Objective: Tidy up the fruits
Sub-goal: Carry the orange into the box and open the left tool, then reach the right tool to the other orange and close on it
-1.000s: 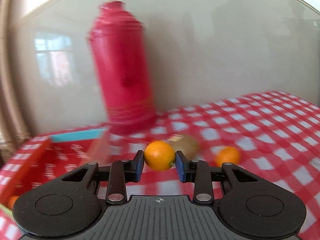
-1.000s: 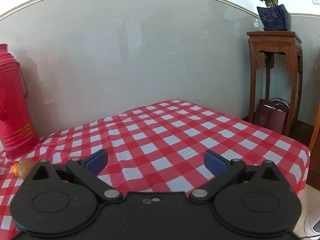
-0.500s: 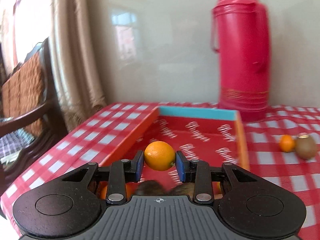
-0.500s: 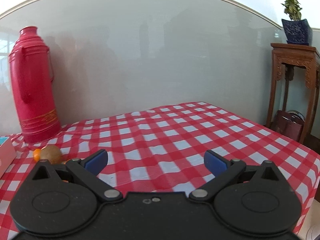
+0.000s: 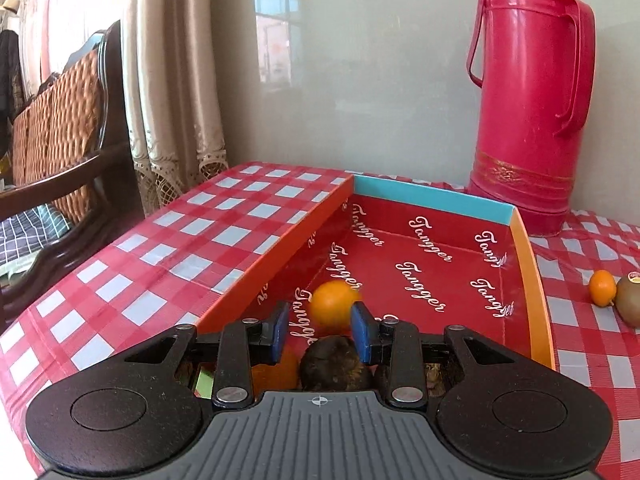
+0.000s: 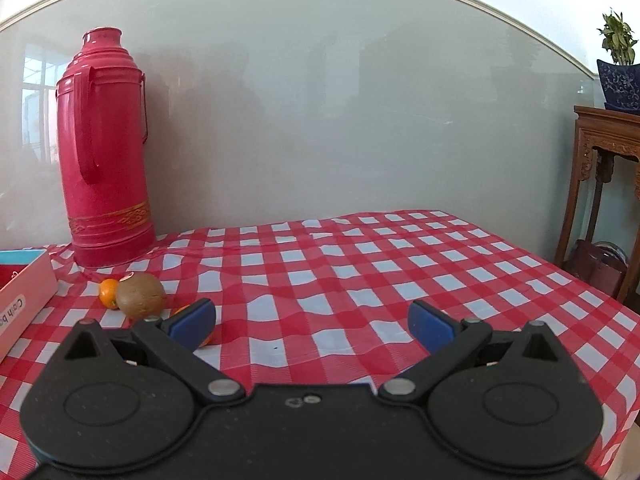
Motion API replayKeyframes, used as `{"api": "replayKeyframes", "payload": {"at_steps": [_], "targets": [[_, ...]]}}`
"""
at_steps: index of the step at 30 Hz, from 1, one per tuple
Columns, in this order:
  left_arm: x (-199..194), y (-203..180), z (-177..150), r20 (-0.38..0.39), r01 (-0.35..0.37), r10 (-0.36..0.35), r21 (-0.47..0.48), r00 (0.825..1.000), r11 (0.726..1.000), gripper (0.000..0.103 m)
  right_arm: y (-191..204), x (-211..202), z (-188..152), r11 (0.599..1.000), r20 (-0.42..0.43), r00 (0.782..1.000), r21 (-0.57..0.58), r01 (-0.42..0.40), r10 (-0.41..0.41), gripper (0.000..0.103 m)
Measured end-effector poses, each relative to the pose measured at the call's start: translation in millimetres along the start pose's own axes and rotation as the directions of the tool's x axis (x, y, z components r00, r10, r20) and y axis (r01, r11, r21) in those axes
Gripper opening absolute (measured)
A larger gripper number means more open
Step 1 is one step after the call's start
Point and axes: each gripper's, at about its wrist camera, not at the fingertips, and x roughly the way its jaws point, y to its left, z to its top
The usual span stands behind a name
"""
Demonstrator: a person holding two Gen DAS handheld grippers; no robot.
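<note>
My left gripper (image 5: 319,332) hangs over the red box (image 5: 524,264). Its jaws have parted, and a blurred orange (image 5: 334,309) sits just beyond the blue pads, free of them. A dark fruit (image 5: 335,364) and another orange (image 5: 276,372) lie in the box under the fingers. A small orange (image 5: 602,287) and a kiwi (image 5: 629,304) lie on the cloth right of the box. My right gripper (image 6: 312,322) is open and empty above the table. The kiwi (image 6: 141,295) and small orange (image 6: 108,293) lie to its left; another orange (image 6: 188,312) is mostly hidden behind its left finger.
A tall red thermos (image 5: 532,100) stands behind the box against the wall; it also shows in the right wrist view (image 6: 102,156). A wooden chair (image 5: 60,148) stands off the table's left edge. A wooden stand (image 6: 608,184) with a potted plant is at the right.
My left gripper swung left over the box, and its jaws opened, letting go of the orange. My right gripper turned left, bringing the thermos, kiwi and small orange into view.
</note>
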Motion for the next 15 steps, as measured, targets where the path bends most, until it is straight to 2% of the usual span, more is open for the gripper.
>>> {"api": "replayKeyframes", "payload": {"at_steps": [2, 5, 10, 12, 15], "targets": [[-5.2, 4.5, 0.4, 0.007, 0.001, -0.001, -0.017, 1.000, 1.000, 0.038, 2.2, -0.1, 0.0, 1.000, 0.000, 1.000, 0.000, -0.005, 0.005, 0.097], [-16.8, 11.7, 0.6, 0.036, -0.014, 0.015, -0.045, 0.999, 0.999, 0.061, 6.2, 0.4, -0.6, 1.000, -0.001, 1.000, -0.009, -0.013, 0.013, 0.097], [-42.3, 22.9, -0.9, 0.089, -0.022, 0.026, -0.046, 0.996, 0.999, 0.066, 11.7, 3.4, -1.6, 1.000, -0.009, 1.000, -0.014, -0.017, 0.017, 0.097], [-52.3, 31.1, -2.6, 0.102, -0.034, 0.041, -0.065, 0.994, 0.997, 0.077, 13.4, 5.5, -2.3, 1.000, -0.014, 1.000, -0.013, -0.021, 0.021, 0.097], [-68.9, 44.7, -8.2, 0.140, -0.061, 0.072, -0.084, 0.987, 0.995, 0.085, 17.9, 9.6, -2.5, 0.999, -0.020, 0.999, -0.016, -0.028, 0.028, 0.097]]}}
